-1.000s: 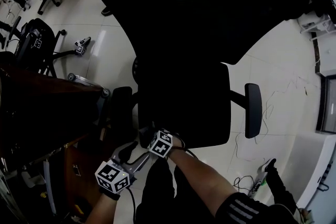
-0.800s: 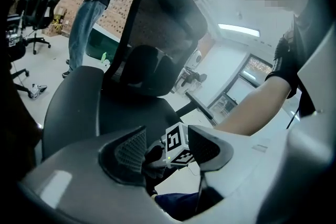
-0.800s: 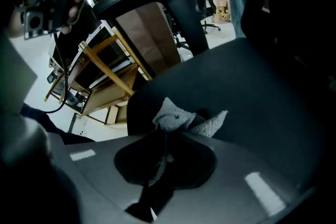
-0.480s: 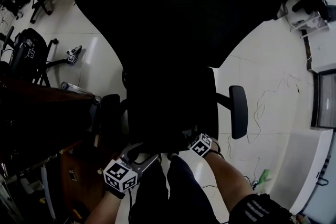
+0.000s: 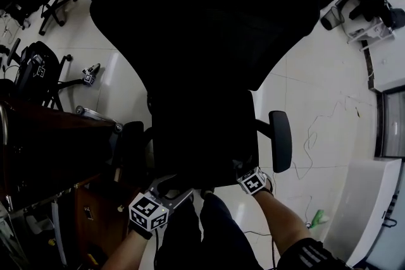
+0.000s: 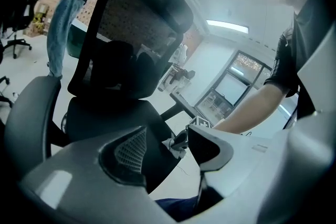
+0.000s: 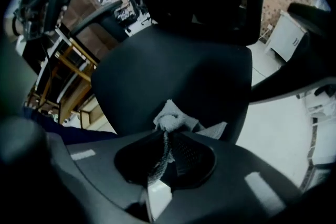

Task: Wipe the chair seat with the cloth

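Note:
A black office chair fills the head view, its seat [image 5: 202, 136] below the tall mesh back [image 5: 209, 16]. My right gripper [image 5: 252, 179] is at the seat's front right corner, shut on a bunched grey cloth [image 7: 173, 120] that lies against the seat [image 7: 178, 76] near its front edge. The left gripper view catches the same cloth [image 6: 176, 145] at the seat's rim. My left gripper [image 5: 166, 190] hovers just off the front left edge of the seat. Its jaws [image 6: 168, 152] stand open with nothing between them.
Armrests stick out at the right [image 5: 280, 141] and left [image 5: 130, 148] of the seat. A dark wooden desk [image 5: 44, 148] stands close at the left. More chairs [image 5: 38, 66] stand at the far left. Cables [image 5: 316, 129] trail over the white floor at the right. A person in jeans [image 6: 60, 18] stands behind the chair.
My right gripper has slid the cloth rightward along the seat's front edge, from the middle to the right corner. The left gripper has hardly moved.

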Action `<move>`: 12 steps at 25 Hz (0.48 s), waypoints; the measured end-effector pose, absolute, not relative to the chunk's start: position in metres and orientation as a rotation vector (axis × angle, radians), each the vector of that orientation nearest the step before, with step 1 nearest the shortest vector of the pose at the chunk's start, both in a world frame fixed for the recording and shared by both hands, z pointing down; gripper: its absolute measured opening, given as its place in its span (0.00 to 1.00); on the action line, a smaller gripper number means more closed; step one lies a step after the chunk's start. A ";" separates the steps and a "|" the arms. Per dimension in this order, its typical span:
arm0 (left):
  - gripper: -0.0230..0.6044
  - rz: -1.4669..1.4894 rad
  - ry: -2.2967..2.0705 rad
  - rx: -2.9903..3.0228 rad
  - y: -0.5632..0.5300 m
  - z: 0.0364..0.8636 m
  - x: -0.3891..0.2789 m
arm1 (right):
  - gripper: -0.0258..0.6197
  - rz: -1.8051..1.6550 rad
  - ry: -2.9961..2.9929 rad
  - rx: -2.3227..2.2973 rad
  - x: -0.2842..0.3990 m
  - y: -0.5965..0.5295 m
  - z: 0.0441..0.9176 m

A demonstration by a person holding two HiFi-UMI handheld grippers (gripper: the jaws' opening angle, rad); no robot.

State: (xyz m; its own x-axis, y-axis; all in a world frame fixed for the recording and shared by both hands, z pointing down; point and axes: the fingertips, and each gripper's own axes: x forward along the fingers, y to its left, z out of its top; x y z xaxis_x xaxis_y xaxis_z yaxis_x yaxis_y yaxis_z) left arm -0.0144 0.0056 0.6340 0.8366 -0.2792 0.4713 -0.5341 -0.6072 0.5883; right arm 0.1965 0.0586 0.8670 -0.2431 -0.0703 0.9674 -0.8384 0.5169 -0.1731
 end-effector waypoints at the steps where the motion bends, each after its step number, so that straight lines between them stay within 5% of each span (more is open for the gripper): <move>1: 0.46 0.427 -0.601 2.253 0.004 0.629 -0.016 | 0.11 0.896 -1.735 0.797 0.182 0.052 0.852; 12: 0.46 0.304 -0.775 2.327 -0.003 0.497 -0.023 | 0.11 0.766 -2.413 0.959 0.113 -0.005 0.563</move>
